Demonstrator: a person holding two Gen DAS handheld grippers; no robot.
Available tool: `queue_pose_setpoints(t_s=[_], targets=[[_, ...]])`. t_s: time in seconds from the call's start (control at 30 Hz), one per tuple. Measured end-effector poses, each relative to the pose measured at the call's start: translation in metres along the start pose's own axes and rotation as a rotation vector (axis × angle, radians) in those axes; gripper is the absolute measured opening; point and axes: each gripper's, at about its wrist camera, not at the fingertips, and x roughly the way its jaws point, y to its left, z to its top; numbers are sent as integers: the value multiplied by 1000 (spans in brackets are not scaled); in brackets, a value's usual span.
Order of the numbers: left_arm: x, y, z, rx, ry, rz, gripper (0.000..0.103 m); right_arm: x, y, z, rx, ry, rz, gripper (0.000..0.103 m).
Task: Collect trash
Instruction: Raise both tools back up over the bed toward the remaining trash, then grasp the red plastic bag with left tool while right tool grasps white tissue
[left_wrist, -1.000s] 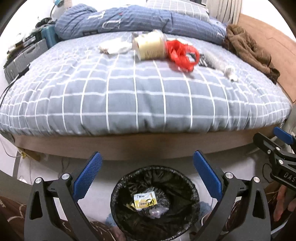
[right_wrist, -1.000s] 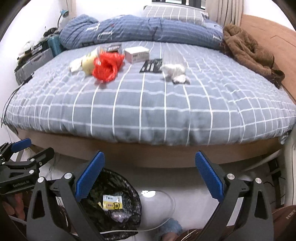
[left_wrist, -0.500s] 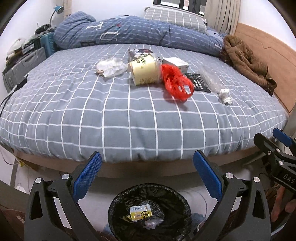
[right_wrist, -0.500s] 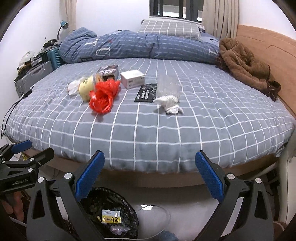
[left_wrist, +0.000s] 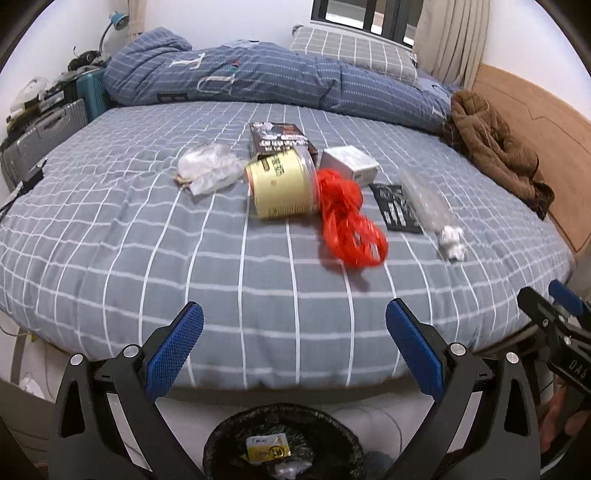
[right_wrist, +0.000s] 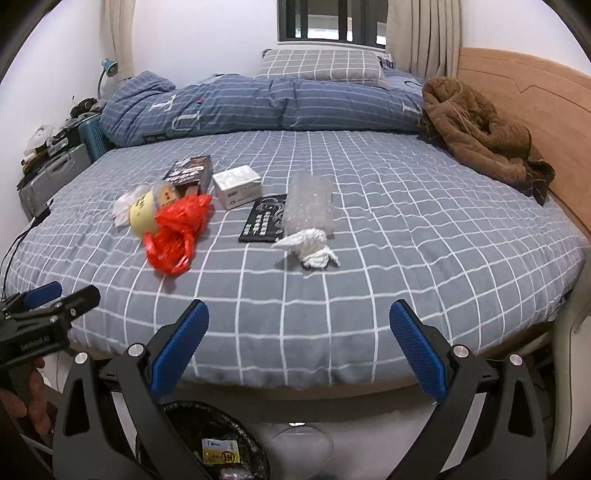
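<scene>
Red plastic bag, white box and crumpled tissue on the checked bed, bin below.

A bed with a grey checked sheet carries everything. Near its middle a cream tub lies on its side, a red bag touching it on the right and a clear wrapper just beside it on the left. Behind the tub lie a dark box and a white box. A black packet lies flat beside bubble wrap, with a white tissue at the wrap's near end. A blue quilt and a checked pillow lie along the far side; a brown coat is heaped by the headboard. On the floor at the bed's near edge stands a bin with a black liner.
</scene>
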Motion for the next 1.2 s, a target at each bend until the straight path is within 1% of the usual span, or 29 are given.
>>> queue_pose_setpoints(t_s=[0.27,0.57,0.73,0.9,1.07,1.1,1.17,1.2], targets=[[32,-11,35,21,-7,-12,97,36,-5,22,-22,23,-6,94],[81,-27,66,37,14,-20,97,86,-9,41,-43,70,-14,94],[106,-36,79,50,25,-11,97,112,-12,47,-47,106,-8,88],[123,-44,84,67,41,2,97,126,-11,50,-46,121,-3,86],[133,-52,88,86,47,24,96,137,-11,52,-39,148,-2,79],[135,-53,88,89,48,32,94,140,-12,52,-37,154,-2,77],[139,-54,88,95,58,33,89,144,-13,52,-31,168,-3,71],[142,-55,87,98,71,29,83,146,-13,51,-29,174,-2,69]])
